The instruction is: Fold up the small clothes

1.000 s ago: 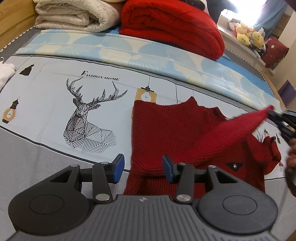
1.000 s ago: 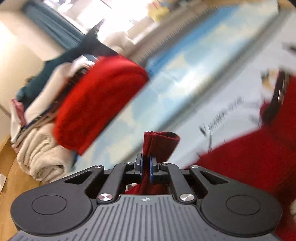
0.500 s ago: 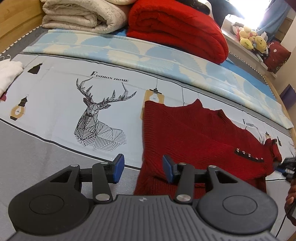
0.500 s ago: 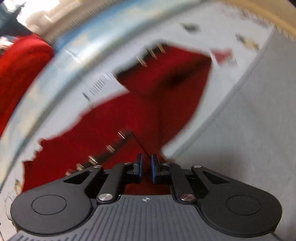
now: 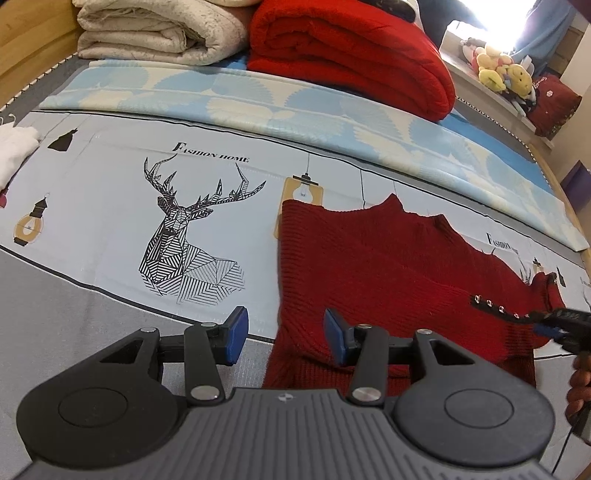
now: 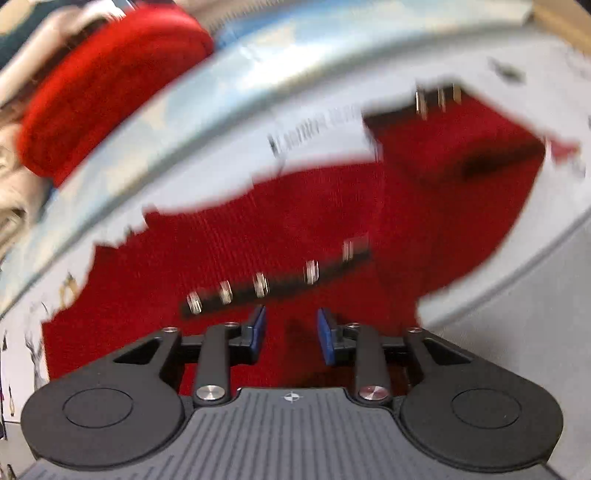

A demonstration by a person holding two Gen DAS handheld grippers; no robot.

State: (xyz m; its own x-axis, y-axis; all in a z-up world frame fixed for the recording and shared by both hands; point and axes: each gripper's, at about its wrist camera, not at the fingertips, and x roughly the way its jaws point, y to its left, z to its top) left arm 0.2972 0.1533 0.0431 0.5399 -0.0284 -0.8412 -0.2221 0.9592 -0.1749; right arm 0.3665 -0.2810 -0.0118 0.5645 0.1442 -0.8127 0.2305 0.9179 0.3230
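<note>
The left gripper (image 5: 282, 338) stood with its blue pads spread wide and nothing between them; I had it hovering over the near-left hem of the red sweater (image 5: 388, 273), one pad above the knit, the other above the deer-print sheet (image 5: 110, 206) beside it. The sweater lay flat on that sheet, its left edge just beside the printed deer (image 5: 184, 240), with a sleeve folded across its body. A black strip with metal studs (image 5: 498, 308) ran along that sleeve. The right gripper (image 6: 290, 330) was released too, its jaws parted just short of the studded strip and over the knit. My right wrist view was motion-blurred, so I could not confirm whether its pads touched the fabric. Beyond the sweater, a folded red blanket (image 5: 354, 51) and a cream quilt (image 5: 159, 33) sat side by side.
</note>
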